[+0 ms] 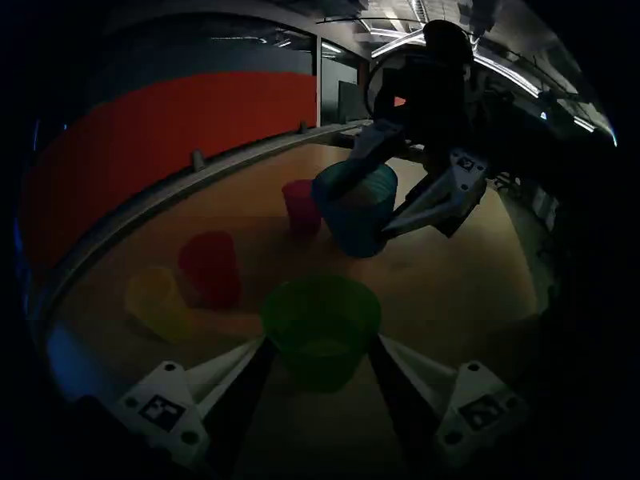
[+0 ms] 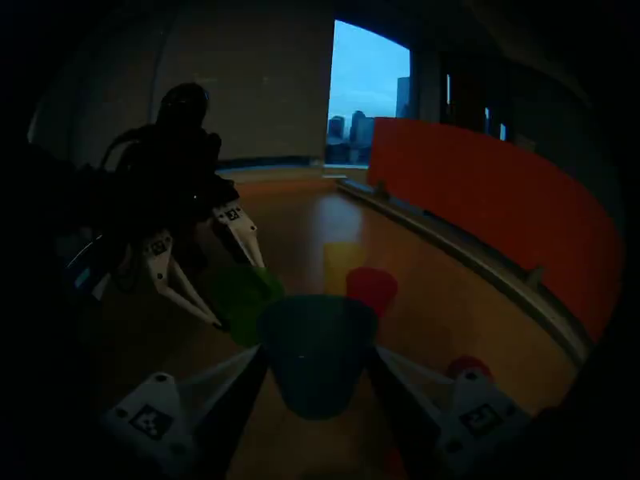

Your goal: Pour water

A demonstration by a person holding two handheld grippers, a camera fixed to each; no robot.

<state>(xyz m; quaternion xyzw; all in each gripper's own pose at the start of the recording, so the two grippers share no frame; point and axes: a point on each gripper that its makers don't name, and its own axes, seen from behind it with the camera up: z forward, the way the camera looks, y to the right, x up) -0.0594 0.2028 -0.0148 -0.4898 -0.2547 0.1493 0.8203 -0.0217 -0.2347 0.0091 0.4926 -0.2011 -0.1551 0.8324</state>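
1. Left gripper view: the blue cup (image 1: 356, 210) covers the right side of the pink cup (image 1: 298, 206) behind it.
2. Right gripper view: the pink cup (image 2: 468, 366), right of the blue cup (image 2: 318, 356), shows just its rim — the rest sits behind a finger of the right tool (image 2: 318, 350).
3. The yellow cup (image 2: 342, 264), beyond the blue cup, has its foot hidden by that cup's rim and the red cup (image 2: 372, 290).
4. The green cup (image 2: 240, 300), left of the blue cup, is too dim to tell whether it holds water.
5. The person (image 1: 436, 80) behind the blue cup is a dark silhouette.
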